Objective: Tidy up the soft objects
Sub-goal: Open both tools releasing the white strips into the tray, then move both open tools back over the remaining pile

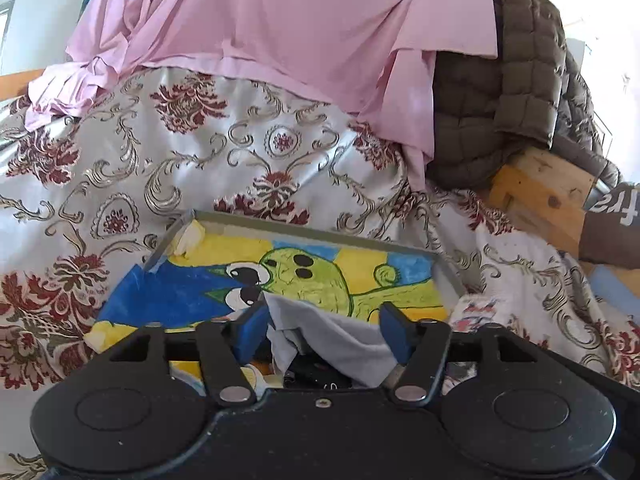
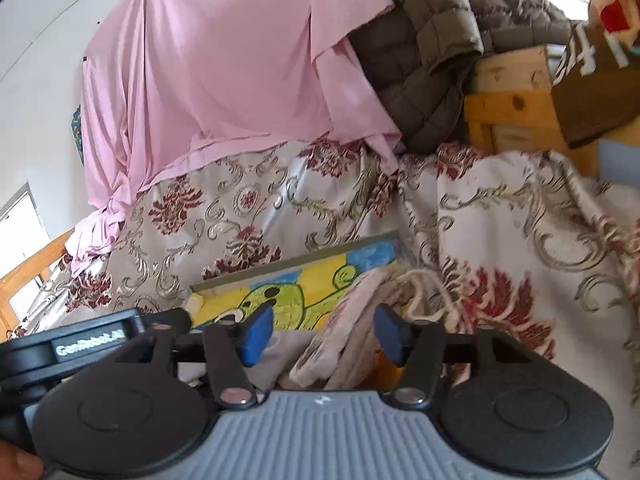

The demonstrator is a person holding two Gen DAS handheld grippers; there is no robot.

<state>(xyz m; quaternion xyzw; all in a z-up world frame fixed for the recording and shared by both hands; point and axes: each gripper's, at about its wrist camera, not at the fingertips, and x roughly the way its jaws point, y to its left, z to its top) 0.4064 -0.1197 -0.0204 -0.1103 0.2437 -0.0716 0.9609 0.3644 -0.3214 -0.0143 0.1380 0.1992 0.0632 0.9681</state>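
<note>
**Both claws spread over the painted picture**

Left claw (image 1: 326, 330) spread wide, grey cloth (image 1: 340, 340) lying loose between the blue pads, draped on the picture (image 1: 320, 276). Right claw (image 2: 322, 334) likewise spread, patterned cloth (image 2: 352, 332) bunched between the pads at the picture's right end. Floral bedspread (image 1: 200, 152) beneath the picture; pink sheet (image 1: 280, 28) beyond.

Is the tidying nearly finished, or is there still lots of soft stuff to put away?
Not finished, I think. Done: a grey cloth and a cream patterned cloth lie on the painted board. In hand: nothing. The left hand-held gripper and the right hand-held gripper are both open, with those cloths loose between the pads. Left: the pink sheet and the brown quilted jacket still sit heaped behind.
</note>
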